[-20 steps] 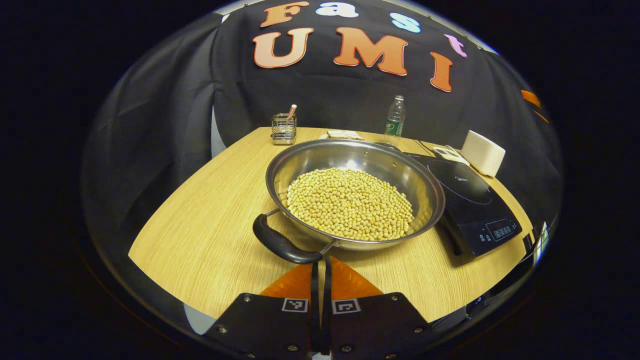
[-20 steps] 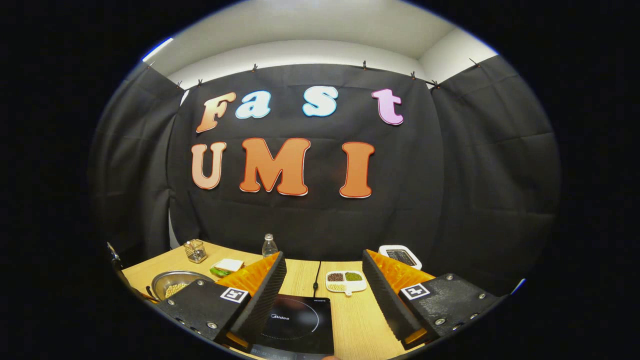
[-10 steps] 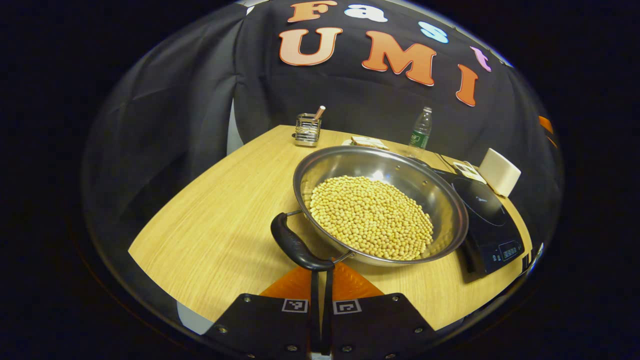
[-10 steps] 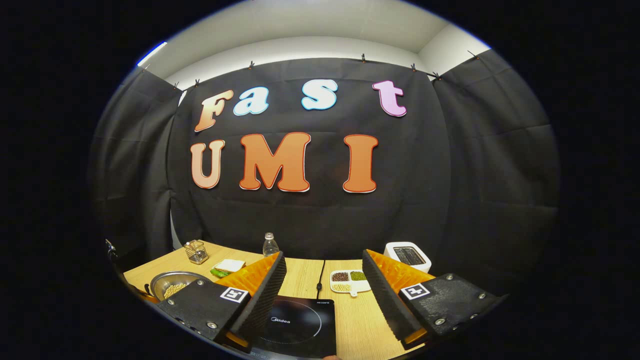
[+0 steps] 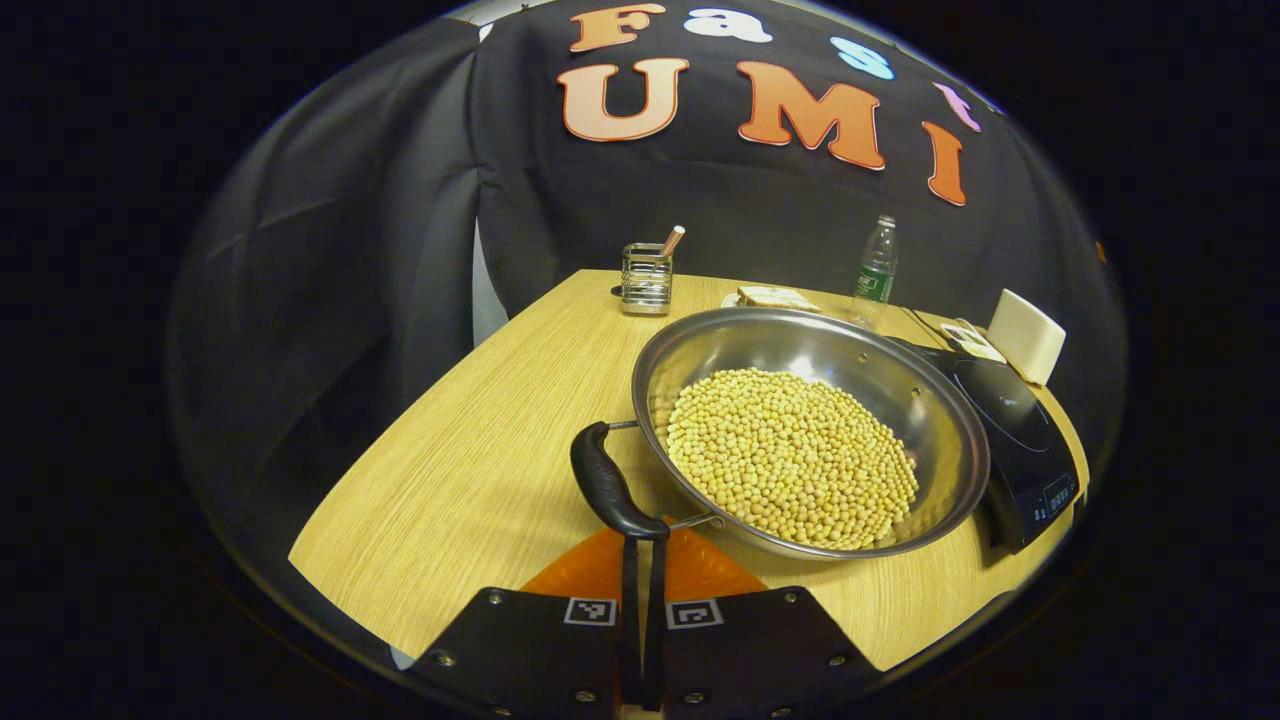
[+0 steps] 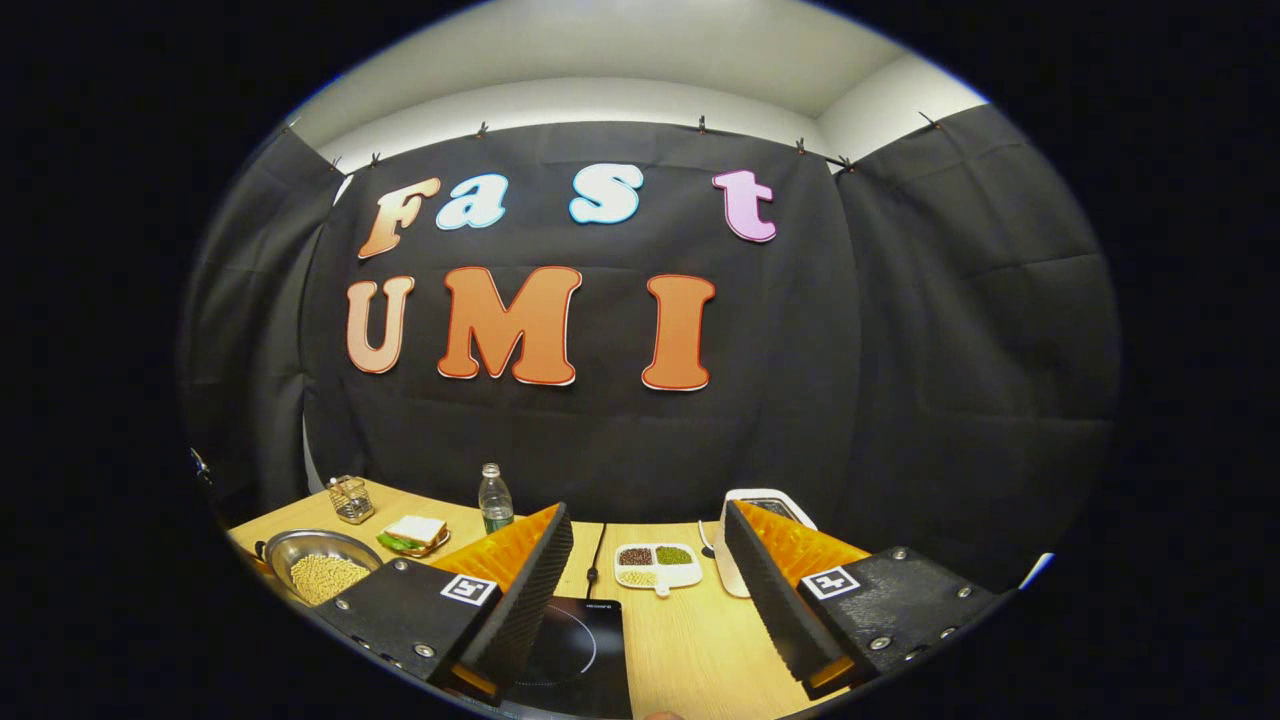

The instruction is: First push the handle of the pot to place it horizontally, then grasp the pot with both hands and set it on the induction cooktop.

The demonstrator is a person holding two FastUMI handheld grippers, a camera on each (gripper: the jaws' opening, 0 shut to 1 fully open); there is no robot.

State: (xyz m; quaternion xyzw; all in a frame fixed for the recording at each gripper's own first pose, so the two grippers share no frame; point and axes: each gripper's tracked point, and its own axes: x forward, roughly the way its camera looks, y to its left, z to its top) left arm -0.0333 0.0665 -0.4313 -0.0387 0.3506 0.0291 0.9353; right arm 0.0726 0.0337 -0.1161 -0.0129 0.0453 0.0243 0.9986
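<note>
The closed left tongs (image 5: 640, 545) have pushed the pot's handle (image 5: 608, 485) round, turning the pot (image 5: 810, 430)

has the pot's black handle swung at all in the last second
Yes. In the left gripper view the handle lay slanted across the pot's near rim before; now it runs nearly lengthwise along the rim's left side, toward the utensil holder, with the shut left gripper at its near end.
</note>
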